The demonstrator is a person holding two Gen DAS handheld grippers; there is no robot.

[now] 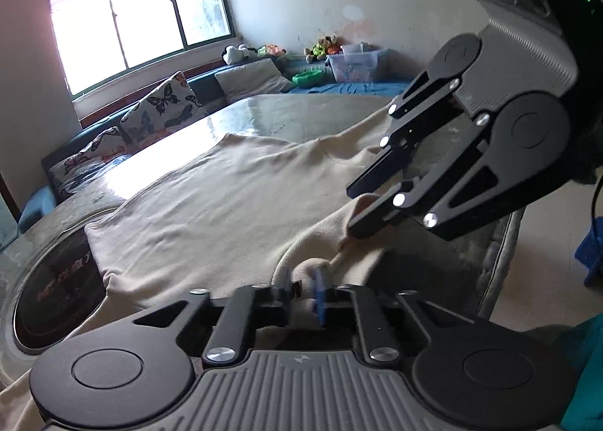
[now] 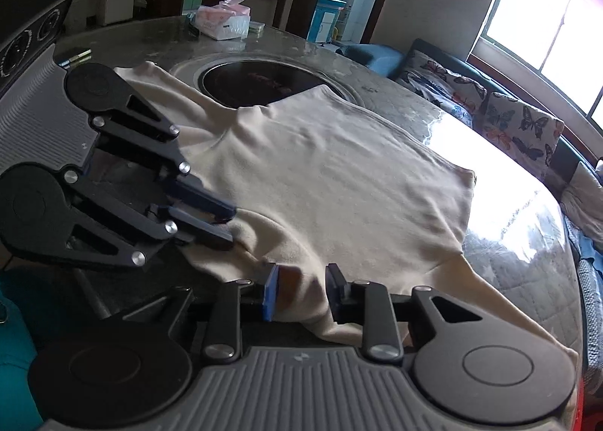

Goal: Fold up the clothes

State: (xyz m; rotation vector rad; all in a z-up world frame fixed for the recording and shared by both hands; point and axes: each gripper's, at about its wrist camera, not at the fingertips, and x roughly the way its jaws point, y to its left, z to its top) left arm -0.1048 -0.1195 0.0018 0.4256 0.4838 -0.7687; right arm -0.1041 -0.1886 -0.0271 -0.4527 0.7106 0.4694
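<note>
Nearest the camera, the left gripper (image 1: 304, 289) is pinched tight on a bunched fold of the cream shirt (image 1: 233, 197). The right gripper (image 2: 301, 291) has its jaws parted with shirt fabric lying loose between them. The shirt sprawls across the round marble table (image 2: 395, 106), its far edge overlapping the table's dark inset cooktop (image 2: 260, 86).

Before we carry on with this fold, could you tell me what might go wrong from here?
1. The left gripper pinches only a small bunch of the cream garment, while the right gripper's fingers stand apart, so one side could drop and skew the fold.
2. The garment's far edge overlaps the dark round inset in the table; dragging might snag there.
</note>
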